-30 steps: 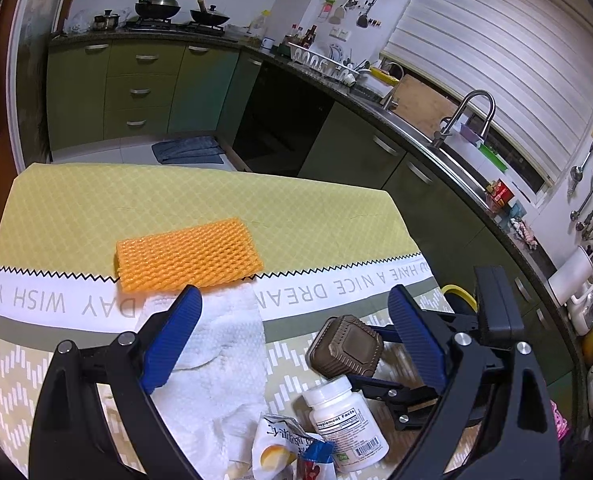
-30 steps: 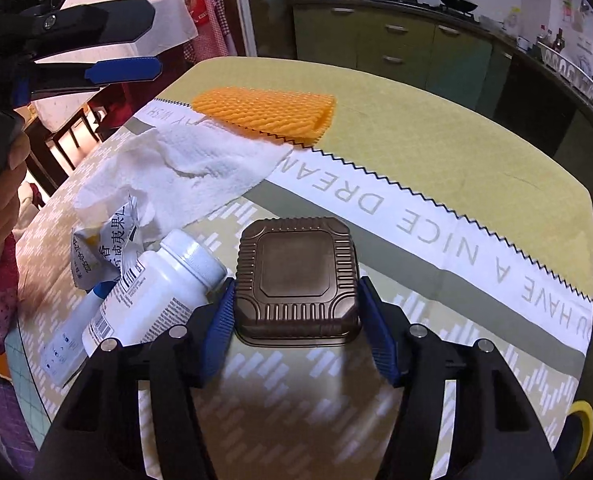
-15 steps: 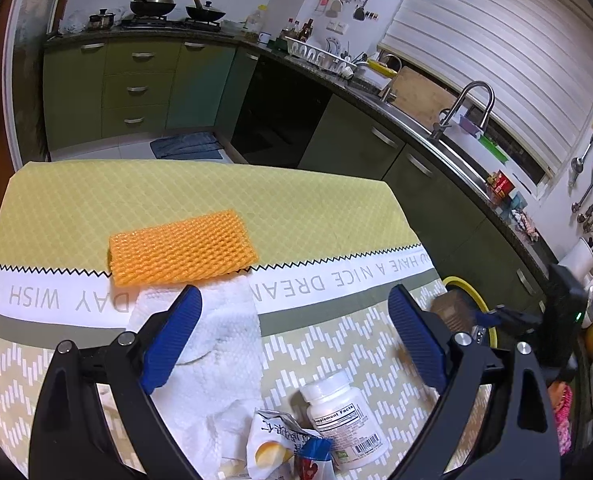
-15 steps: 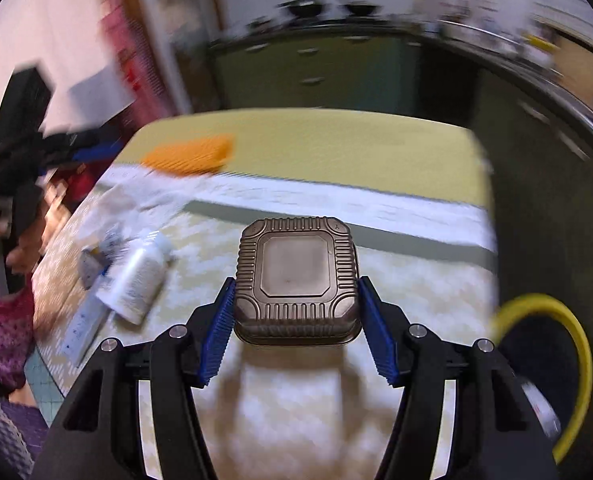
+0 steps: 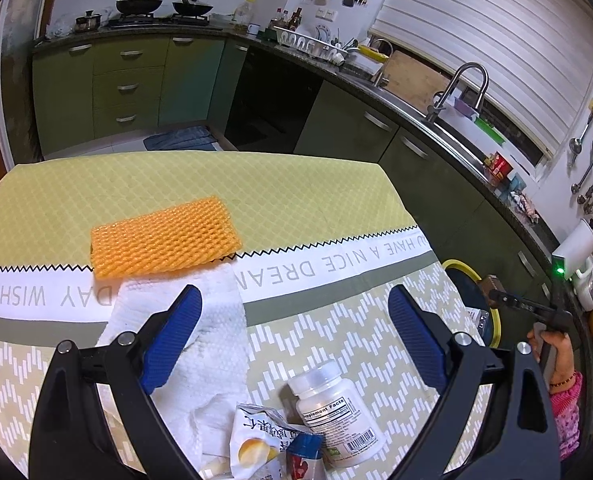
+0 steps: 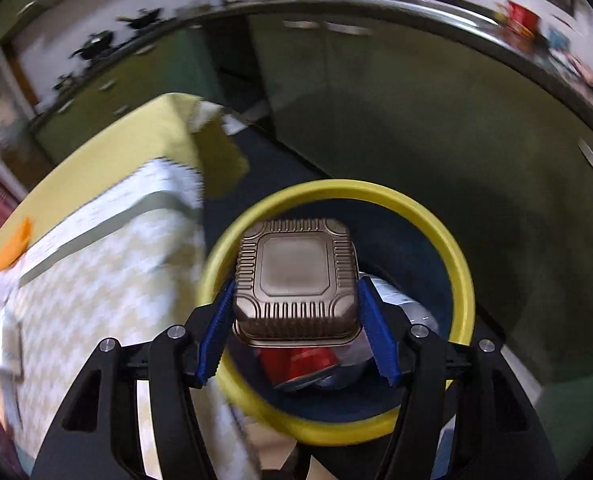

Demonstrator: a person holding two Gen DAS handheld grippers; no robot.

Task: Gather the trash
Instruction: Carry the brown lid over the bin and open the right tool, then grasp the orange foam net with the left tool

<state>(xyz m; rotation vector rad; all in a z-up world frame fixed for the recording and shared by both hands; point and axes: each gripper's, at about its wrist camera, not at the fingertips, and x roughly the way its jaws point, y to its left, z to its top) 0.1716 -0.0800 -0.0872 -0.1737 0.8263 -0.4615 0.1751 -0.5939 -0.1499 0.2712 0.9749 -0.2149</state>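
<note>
My right gripper (image 6: pixel 295 284) holds a brown ribbed plastic container (image 6: pixel 296 272) over the yellow-rimmed bin (image 6: pixel 458 256); its jaws are opening, with the pads still against the container's sides. A red can (image 6: pixel 300 364) lies in the bin. In the left wrist view, that gripper (image 5: pixel 508 300) hangs over the bin's rim (image 5: pixel 460 266) past the table's right edge. My left gripper (image 5: pixel 294 296) stands open and empty above the table. Below it lie a white paper towel (image 5: pixel 204 356), a white supplement bottle (image 5: pixel 332 412) and a torn snack wrapper (image 5: pixel 256 440). An orange foam net (image 5: pixel 164 236) lies farther back.
The table wears a yellow-green printed cloth (image 5: pixel 216 184). Green kitchen cabinets (image 5: pixel 128 80) and a counter with a sink tap (image 5: pixel 464 84) run behind and to the right. A person's hand (image 5: pixel 552 340) grips the right tool beside the table.
The right gripper swung the brown container off the table to the right and over the bin, rolling as it went. The left gripper has barely shifted.
</note>
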